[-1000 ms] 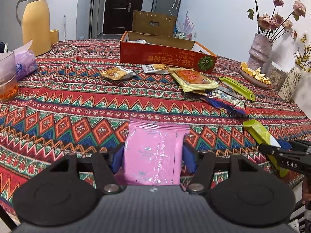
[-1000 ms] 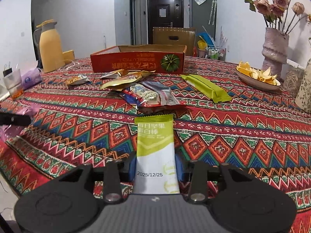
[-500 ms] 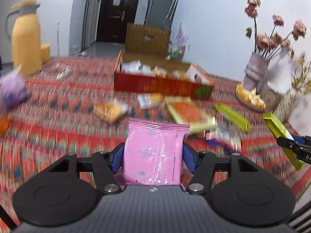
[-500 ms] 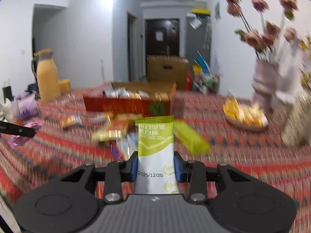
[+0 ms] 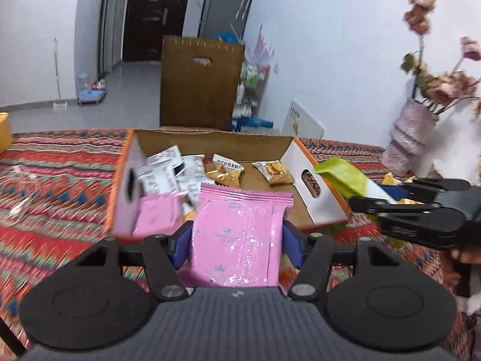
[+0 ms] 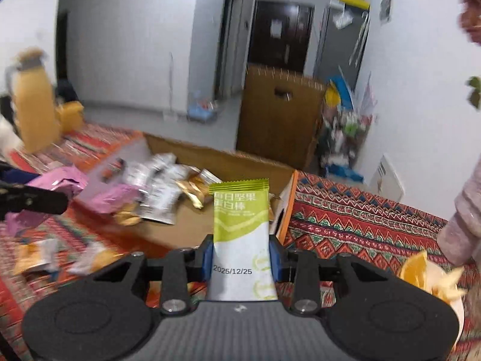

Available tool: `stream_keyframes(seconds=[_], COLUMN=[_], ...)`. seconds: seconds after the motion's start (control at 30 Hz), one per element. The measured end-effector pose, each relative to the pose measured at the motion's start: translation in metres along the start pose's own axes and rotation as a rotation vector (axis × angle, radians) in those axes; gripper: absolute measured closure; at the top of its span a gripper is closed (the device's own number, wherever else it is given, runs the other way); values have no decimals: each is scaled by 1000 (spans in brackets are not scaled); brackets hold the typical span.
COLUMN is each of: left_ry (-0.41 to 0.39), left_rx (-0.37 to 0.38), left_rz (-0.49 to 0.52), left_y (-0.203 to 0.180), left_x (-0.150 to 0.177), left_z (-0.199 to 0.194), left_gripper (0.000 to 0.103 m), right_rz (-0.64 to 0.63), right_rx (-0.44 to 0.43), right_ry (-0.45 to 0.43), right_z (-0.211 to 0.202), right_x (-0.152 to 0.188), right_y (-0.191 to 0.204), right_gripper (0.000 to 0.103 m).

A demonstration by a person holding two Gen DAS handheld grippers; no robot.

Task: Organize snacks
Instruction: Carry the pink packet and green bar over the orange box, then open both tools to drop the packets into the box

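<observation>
Two packets are in my claws at once, both held above the open cardboard box (image 5: 210, 141) that sits on the patterned tablecloth (image 5: 60, 180). My left gripper (image 5: 237, 243) is clamped on the pink packet (image 5: 240, 237), its blue pads pressing the packet's two side edges, and the packet stands upright over the near wall of the box. My right gripper (image 6: 240, 255) is closed the same way on the green-and-white bar (image 6: 240, 234), which hangs close to the box's right end wall with the handle cut-out. Inside the box I see other snacks already lying loose: white-and-black sachets (image 5: 162, 171), small gold-brown packs (image 5: 225, 171) and another pink packet (image 5: 156, 216) against the left wall. More wrappers lie outside the box on the cloth, though blur hides what they are. My judgement is that the risk lies in the release. If I let go of the pink packet where it is, it may catch the near rim and tip back onto the cloth. The green bar looks near enough to the end wall to strike it and fall outside. My two grippers are also close together over one box, so they could knock each other, and the vase (image 5: 409, 138) stands just to my right.
</observation>
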State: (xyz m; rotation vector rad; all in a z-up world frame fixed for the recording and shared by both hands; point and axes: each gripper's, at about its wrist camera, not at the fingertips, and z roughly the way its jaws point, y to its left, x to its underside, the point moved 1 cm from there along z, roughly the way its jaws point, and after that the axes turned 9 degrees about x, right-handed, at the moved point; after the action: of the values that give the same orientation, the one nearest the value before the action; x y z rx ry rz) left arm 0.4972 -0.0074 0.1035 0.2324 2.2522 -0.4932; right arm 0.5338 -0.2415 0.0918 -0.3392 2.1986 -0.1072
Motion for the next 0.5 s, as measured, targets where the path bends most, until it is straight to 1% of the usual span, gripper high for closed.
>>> stream_keyframes(seconds=[0.07,0.17,0.23,0.33,0.4,0.5], left_ry=[36,73,111,154,165,144], left_rx=[-15,-57,-65,-69,-81,-90], left_rz=[-3,-6,-17,-42,-56,-91], left_y=[2,2,4,9,14,23], left_x=[-17,-32,-36,-36,-37,-38], left_z=[34,80,108,137,152,163], left_gripper=[41,41,41,41,41,40], right_rz=[-42,-118,-133,-149,-140,-118], right_rx=[26,85,99,115,121,108], right_ry=[69,130,159,171,169,145], right_z=[34,73,94,112,121,128], right_x=[-14,-19,-19,-14,-11,-7], right_y=[7,21,28,38,40,40], right_gripper=[68,68,67,65,64,53])
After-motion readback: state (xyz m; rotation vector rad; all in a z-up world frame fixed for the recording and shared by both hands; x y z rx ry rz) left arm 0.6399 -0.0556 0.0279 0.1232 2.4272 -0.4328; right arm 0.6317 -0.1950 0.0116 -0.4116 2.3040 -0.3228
